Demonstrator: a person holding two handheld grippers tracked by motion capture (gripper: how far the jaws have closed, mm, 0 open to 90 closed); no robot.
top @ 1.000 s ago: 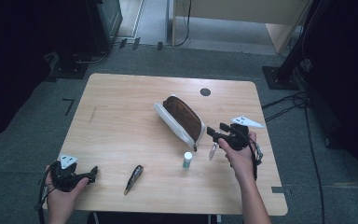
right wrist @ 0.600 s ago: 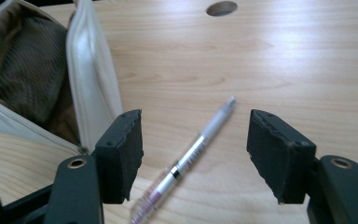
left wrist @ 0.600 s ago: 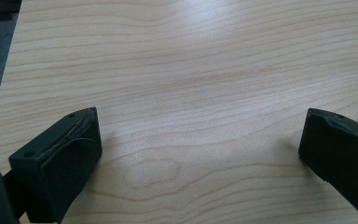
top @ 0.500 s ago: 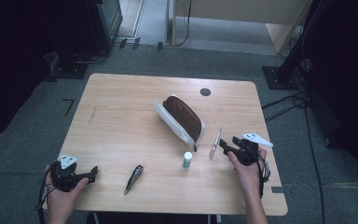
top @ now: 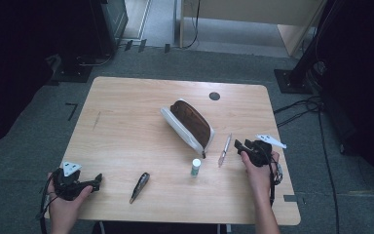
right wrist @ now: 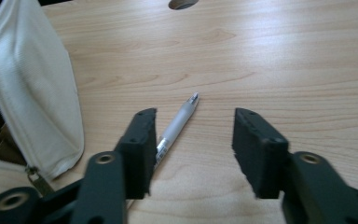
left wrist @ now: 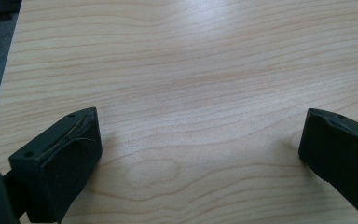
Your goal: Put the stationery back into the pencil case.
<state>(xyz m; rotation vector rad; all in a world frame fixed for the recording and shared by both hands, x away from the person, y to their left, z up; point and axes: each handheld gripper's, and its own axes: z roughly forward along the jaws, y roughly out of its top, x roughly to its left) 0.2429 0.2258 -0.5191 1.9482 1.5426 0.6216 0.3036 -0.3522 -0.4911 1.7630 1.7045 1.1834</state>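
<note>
Both hands rest low on the table: left gripper wide, right gripper parted beside the pen.

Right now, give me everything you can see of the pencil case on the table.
The pencil case is a long pouch with a white, ribbed-looking fabric outside and a dark brown inside. It lies near the middle of the wooden table, slanting from upper left to lower right in the high view, unzipped and gaping upward. The zipper pull hangs at its near end. Any contents are too dark to tell. A translucent pen lies just beside it, apart; the open right gripper is near but not touching.
</note>
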